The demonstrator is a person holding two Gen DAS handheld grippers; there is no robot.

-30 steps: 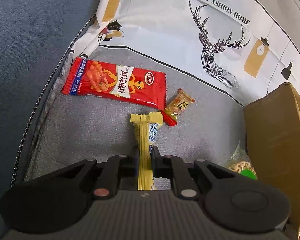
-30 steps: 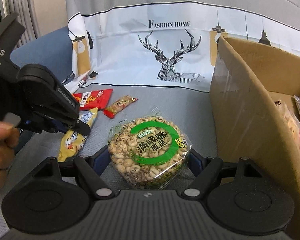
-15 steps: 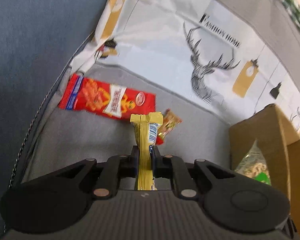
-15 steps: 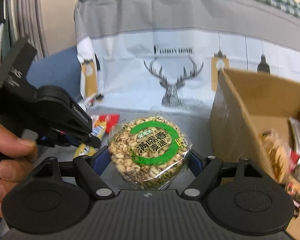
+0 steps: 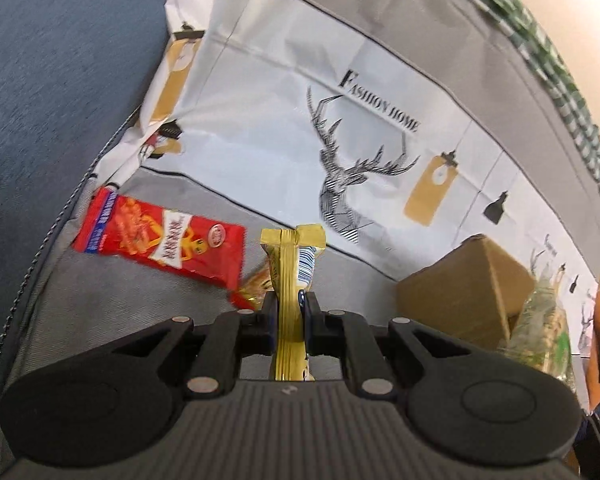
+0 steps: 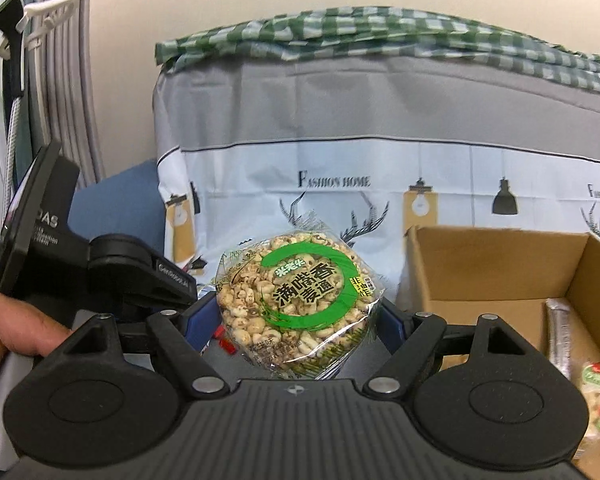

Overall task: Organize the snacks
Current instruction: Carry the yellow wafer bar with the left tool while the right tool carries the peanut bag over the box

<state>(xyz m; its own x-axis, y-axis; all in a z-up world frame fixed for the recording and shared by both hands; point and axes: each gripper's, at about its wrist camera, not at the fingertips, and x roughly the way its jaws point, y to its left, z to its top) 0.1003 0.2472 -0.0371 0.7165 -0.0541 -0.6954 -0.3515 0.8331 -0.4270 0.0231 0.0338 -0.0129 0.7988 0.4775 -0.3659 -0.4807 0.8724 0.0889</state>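
The gold snack bar (image 5: 290, 280) stands on edge between the left gripper (image 5: 291, 312) pads, clamped tight, its long axis running straight ahead toward the deer-print cloth (image 5: 300, 128). Beyond it on that cloth lies the red snack packet (image 5: 160, 236). The right gripper (image 6: 296, 320) grasps the round puffed-grain cake (image 6: 300, 300) across its width, apparently tilted upright, left of the cardboard box (image 6: 491, 264).

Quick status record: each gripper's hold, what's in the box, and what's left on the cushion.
left gripper: shut on yellow packet
right gripper: shut on round puffed-grain cake
cardboard box: open, a few wrapped snacks inside at right
grey cushion: red snack bag and small orange-red packet lying loose
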